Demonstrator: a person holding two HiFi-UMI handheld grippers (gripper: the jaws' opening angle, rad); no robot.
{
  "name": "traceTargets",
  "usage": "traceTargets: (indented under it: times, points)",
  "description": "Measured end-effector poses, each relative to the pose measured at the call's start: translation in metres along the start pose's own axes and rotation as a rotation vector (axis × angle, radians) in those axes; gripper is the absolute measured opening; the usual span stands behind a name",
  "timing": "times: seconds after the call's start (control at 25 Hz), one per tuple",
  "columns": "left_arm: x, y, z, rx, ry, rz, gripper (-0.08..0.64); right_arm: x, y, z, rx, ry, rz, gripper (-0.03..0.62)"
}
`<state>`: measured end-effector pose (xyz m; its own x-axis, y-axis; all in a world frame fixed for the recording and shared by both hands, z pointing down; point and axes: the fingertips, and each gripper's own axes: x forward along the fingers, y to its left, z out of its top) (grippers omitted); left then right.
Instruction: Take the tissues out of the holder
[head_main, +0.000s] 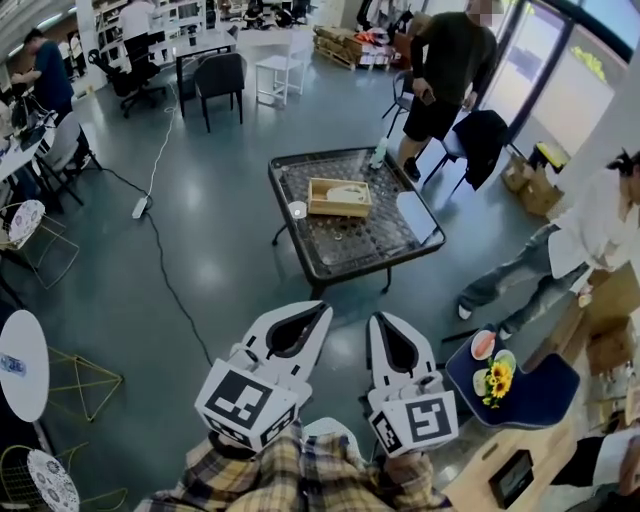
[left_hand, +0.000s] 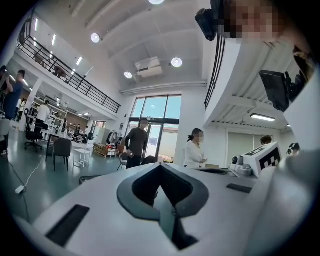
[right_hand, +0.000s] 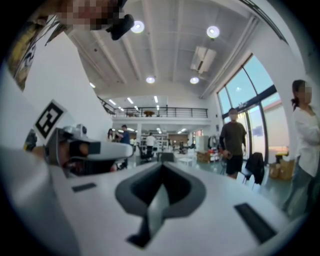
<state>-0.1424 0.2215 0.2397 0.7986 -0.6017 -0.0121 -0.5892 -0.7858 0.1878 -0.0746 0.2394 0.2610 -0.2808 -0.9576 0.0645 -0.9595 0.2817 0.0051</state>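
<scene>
- Tissues (head_main: 346, 190) lie in the wooden holder (head_main: 338, 210) on the dark square table (head_main: 352, 246), well ahead of both grippers.
- Left gripper (head_main: 318, 308): jaws pressed together, nothing between them.
- Right gripper (head_main: 383, 320): jaws pressed together too, holding nothing.

The head view looks from the person's head forward and steeply down, past the left tool (head_main: 318, 310) and right tool (head_main: 381, 320) at its near edge, to the square dark-framed glass worktop (head_main: 345, 240) farther off. The left gripper view and the right gripper view each sit close behind their own jaws and face level across the hall toward the tall far windows (left_hand: 155, 120). All three views share the standing person in a dark shirt and shorts (head_main: 445, 60). Each gripper view also catches the other tool at its edge.
</scene>
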Motion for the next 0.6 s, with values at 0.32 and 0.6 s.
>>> traceTargets:
  times: [0.32,0.6]
  points:
    - [0.038,0.027,-0.009,-0.01,0.014,0.006,0.018,0.036,-0.03,-0.009,0.014,0.015,-0.001,0.009]
    - [0.101,0.047,-0.004,0.002,0.004,0.032,0.018,0.083,-0.071,-0.002,0.0,0.007,0.061,0.009]
